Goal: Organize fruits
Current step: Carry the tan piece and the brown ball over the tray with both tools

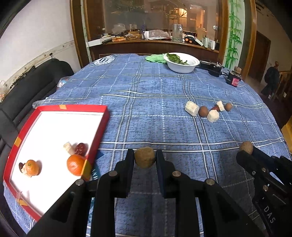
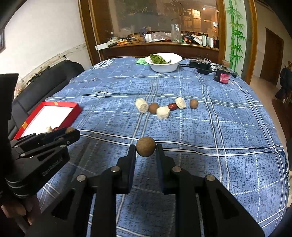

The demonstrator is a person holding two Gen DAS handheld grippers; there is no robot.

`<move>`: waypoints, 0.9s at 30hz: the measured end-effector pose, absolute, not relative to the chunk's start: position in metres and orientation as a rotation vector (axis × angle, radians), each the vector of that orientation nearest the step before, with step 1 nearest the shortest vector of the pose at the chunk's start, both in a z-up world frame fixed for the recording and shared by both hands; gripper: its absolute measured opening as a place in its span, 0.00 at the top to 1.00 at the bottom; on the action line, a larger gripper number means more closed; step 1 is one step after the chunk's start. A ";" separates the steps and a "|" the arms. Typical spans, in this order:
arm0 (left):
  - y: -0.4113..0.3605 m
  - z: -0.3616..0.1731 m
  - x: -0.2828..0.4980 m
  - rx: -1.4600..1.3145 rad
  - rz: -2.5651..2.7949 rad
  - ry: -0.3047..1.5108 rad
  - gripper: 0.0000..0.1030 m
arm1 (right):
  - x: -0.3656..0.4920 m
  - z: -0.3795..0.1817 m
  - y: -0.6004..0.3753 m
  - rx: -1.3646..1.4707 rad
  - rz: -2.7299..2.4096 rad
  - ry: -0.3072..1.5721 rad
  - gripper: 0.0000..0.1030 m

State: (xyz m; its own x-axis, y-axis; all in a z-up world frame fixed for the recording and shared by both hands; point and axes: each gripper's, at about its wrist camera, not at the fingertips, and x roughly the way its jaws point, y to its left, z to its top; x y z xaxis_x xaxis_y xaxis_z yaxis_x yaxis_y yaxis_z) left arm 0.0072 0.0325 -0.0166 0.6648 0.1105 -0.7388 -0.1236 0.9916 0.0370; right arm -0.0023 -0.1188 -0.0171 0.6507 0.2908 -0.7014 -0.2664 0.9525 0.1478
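A white bowl (image 2: 164, 66) of greens sits at the far end of the blue checked cloth (image 2: 200, 131), beside what looks like a black charger (image 2: 199, 66).

Dim room, cool cast over the blue checked tablecloth (image 1: 149, 109) — the warmest light sits in the lamps behind the glass partition (image 1: 151, 16), which looks hazy with reflections. The red tray (image 1: 85, 107) near the tablecloth's left edge has its white floor blown out, detail washed away, and its rim is smeared by motion blur. Soft shadows lie under the gripper fingers. Fisheye bending is strong — walls and door frame curve, and the corners go black in both views.
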 end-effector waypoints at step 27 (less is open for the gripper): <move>0.102 -0.004 -0.036 -0.108 0.294 0.803 0.78 | -0.029 0.008 -0.070 0.015 0.464 0.724 0.77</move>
State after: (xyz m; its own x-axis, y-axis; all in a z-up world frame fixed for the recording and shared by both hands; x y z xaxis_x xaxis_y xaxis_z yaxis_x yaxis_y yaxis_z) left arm -0.0357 0.1019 -0.0037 0.6567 0.2183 -0.7219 -0.2997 0.9539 0.0159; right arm -0.0286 -0.0703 0.0078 0.6522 0.4142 -0.6349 -0.4041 0.8985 0.1711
